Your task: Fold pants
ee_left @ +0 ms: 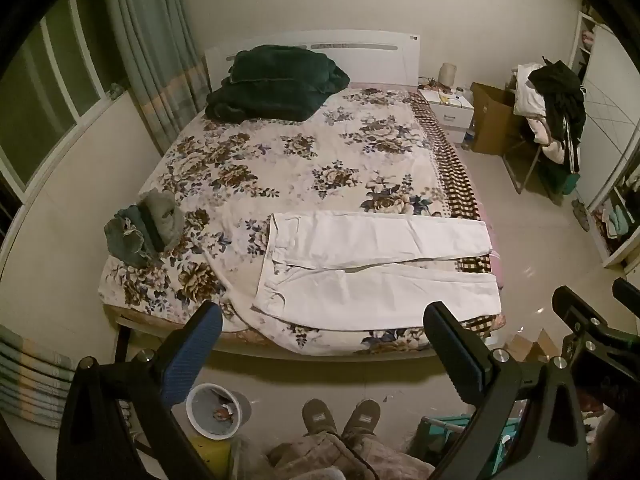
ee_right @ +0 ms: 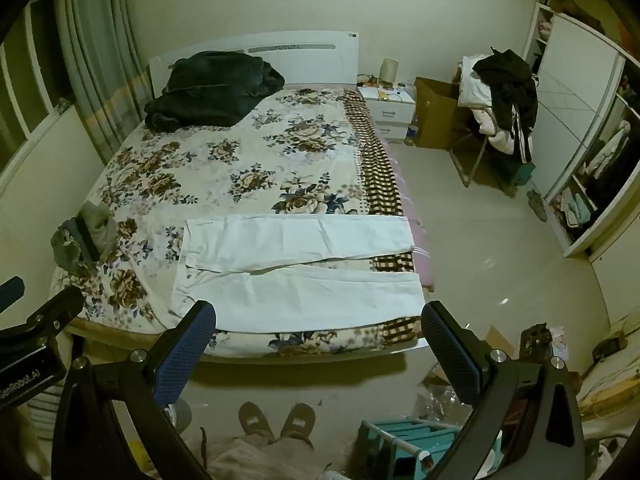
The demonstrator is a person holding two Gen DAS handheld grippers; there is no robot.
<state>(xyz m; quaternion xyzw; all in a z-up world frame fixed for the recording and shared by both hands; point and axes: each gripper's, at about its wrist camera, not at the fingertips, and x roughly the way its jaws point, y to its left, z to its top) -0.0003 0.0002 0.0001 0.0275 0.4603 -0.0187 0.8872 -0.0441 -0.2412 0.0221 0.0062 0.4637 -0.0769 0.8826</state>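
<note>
White pants (ee_left: 372,264) lie flat across the foot of the floral bed (ee_left: 288,160), waist to the left, both legs stretched right and slightly apart. They also show in the right wrist view (ee_right: 300,264). My left gripper (ee_left: 324,320) is open and empty, held back from the bed's near edge, above the floor. My right gripper (ee_right: 318,322) is open and empty too, at the same distance. The right gripper's body shows at the right edge of the left wrist view (ee_left: 592,332).
A small pile of folded grey-green clothes (ee_left: 144,228) sits at the bed's left edge. A dark green blanket (ee_left: 276,84) lies by the headboard. A waste bin (ee_left: 216,410), my slippered feet (ee_left: 340,416) and a teal rack (ee_right: 408,440) are on the floor. A clothes-laden chair (ee_left: 552,112) stands right.
</note>
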